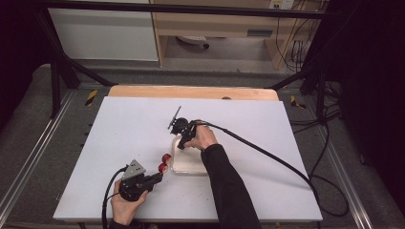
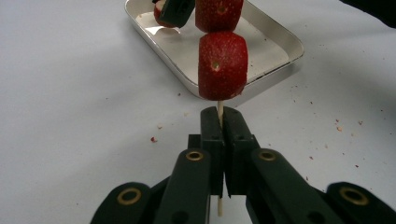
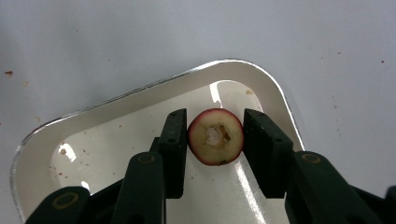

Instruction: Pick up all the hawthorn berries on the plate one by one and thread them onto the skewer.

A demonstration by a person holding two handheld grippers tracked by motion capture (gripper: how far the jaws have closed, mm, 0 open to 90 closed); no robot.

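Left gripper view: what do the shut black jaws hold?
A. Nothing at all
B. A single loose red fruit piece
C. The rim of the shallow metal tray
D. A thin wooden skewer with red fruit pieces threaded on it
D: the left gripper is clamped on the thin wooden skewer, which carries a red fruit piece just above the jaws, in front of the shallow metal tray.

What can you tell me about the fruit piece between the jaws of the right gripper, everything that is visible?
The fruit piece is a round, cut chunk with dark red skin at its rim and a pale, cream-coloured cut face turned to the camera, with a small hollow in its middle. It lies in the shallow metal tray, near one rounded corner. The right gripper has a jaw on each side of it; the left one looks to touch it, the right one shows a narrow gap.
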